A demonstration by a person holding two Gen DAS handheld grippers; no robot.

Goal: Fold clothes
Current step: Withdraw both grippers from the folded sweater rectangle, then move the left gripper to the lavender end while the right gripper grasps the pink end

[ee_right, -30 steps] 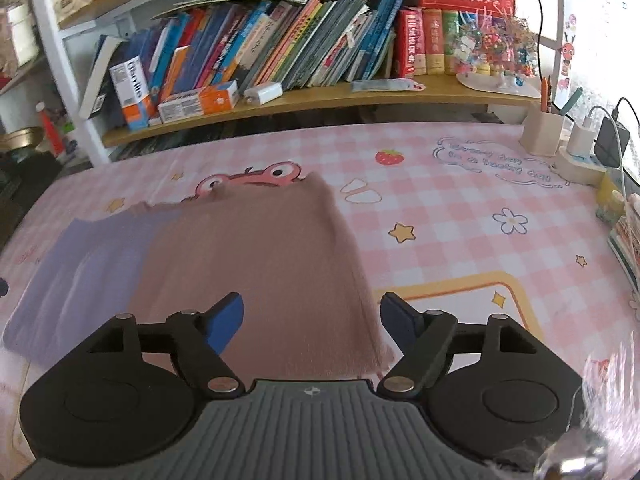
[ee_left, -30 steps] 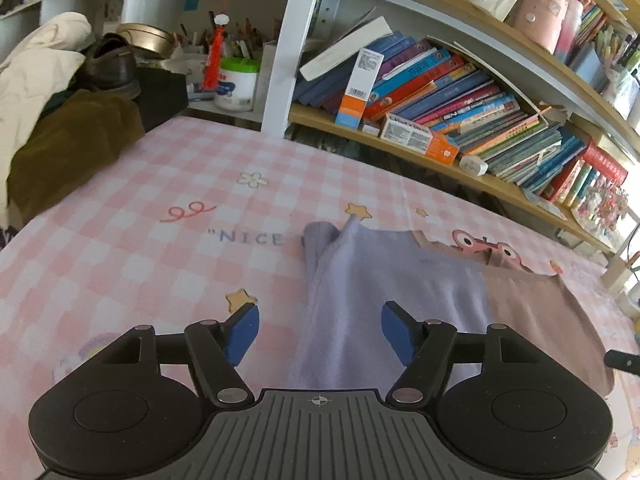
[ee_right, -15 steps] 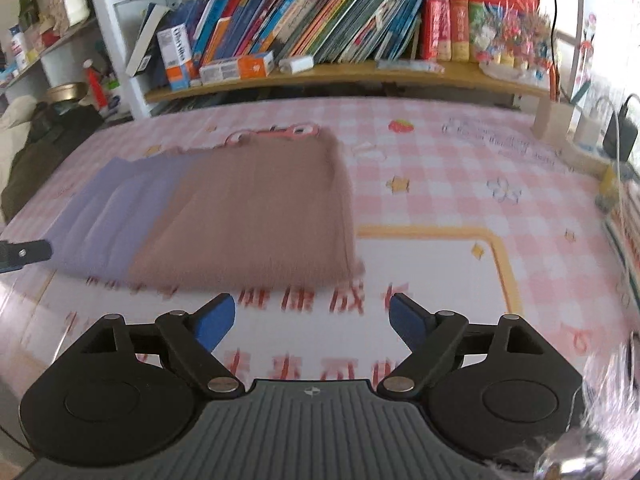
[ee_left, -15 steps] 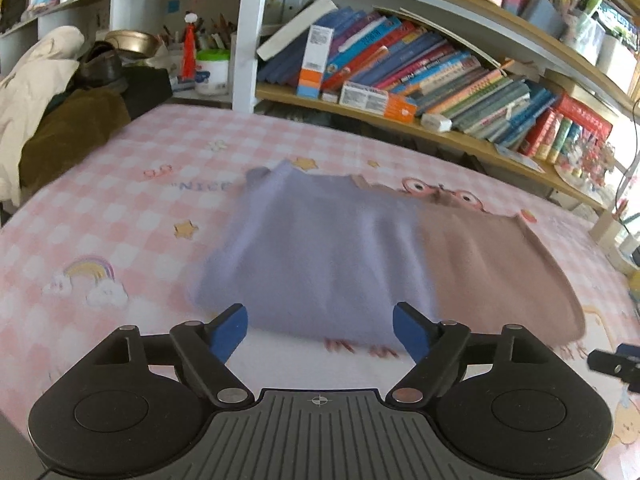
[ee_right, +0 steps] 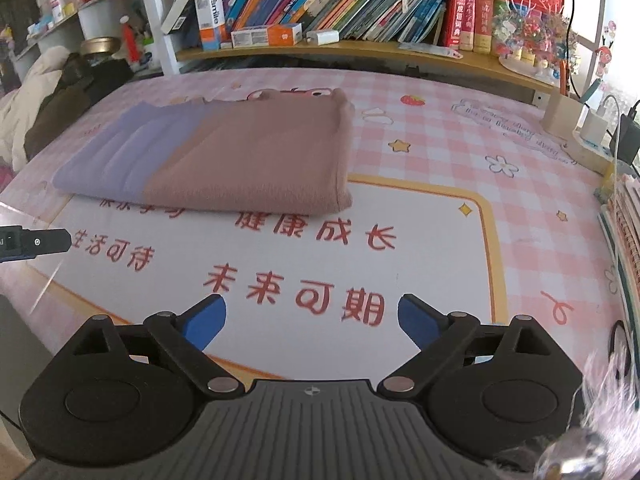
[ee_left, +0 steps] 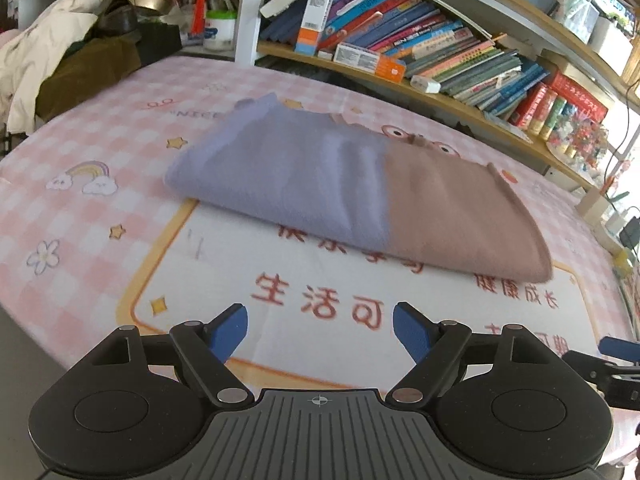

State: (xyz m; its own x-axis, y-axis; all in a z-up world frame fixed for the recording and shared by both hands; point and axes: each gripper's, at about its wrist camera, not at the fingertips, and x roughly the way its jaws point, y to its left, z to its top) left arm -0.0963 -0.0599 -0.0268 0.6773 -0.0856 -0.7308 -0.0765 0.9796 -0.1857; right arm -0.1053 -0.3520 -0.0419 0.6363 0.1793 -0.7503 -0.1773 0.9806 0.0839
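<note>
Garment (ee_right: 224, 160), lilac and brown, folded into a flat rectangle on the pink checked surface (ee_right: 460, 208), well ahead of both tools. Left hand-held gripper (ee_left: 320, 326) and right hand-held gripper (ee_right: 312, 318) spread wide, holding nothing. Looks folded; any further fold cannot be judged.

The white middle of the table mat (ee_right: 400, 240) lies bare between both grippers and the folded garment (ee_right: 224, 160), so the near approach is free. Behind the garment, the bookshelf (ee_right: 360, 46) closes off the far side. A heap of clothes (ee_left: 60, 64) crowds the far left corner, and a charger and plugs (ee_right: 596, 128) sit along the right edge.
</note>
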